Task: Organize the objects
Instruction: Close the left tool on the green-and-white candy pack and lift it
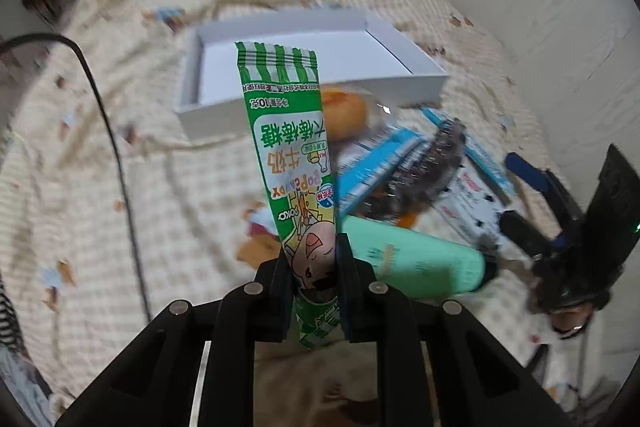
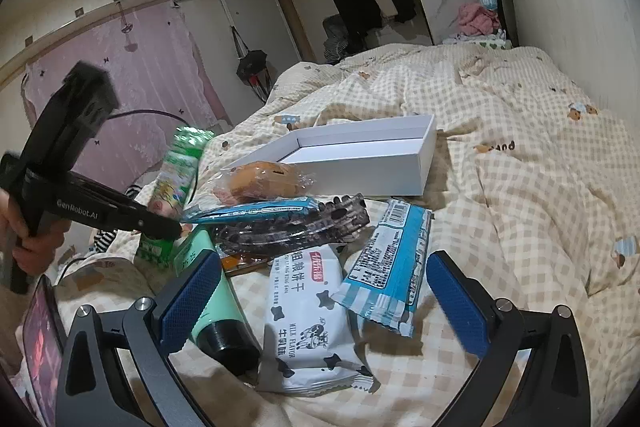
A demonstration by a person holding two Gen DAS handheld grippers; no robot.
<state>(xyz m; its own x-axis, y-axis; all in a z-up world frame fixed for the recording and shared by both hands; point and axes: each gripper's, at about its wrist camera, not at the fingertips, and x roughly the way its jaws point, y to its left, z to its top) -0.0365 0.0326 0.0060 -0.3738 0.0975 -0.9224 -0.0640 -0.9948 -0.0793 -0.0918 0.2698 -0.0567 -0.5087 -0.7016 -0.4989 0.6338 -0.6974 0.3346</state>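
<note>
My left gripper is shut on the lower end of a green striped candy packet, which stands upright above the bed. The right wrist view shows the same gripper and packet at the left. My right gripper is open, hovering over a white milk biscuit packet and holding nothing. A mint green tube lies by its left finger and a blue-striped packet by its right. An open white box sits behind a wrapped bun and a pack of dark biscuits.
Everything lies on a checked bedspread against a wall on the right. A black cable runs across the bed at the left. A phone stands at the lower left. A person's hand grips the left tool.
</note>
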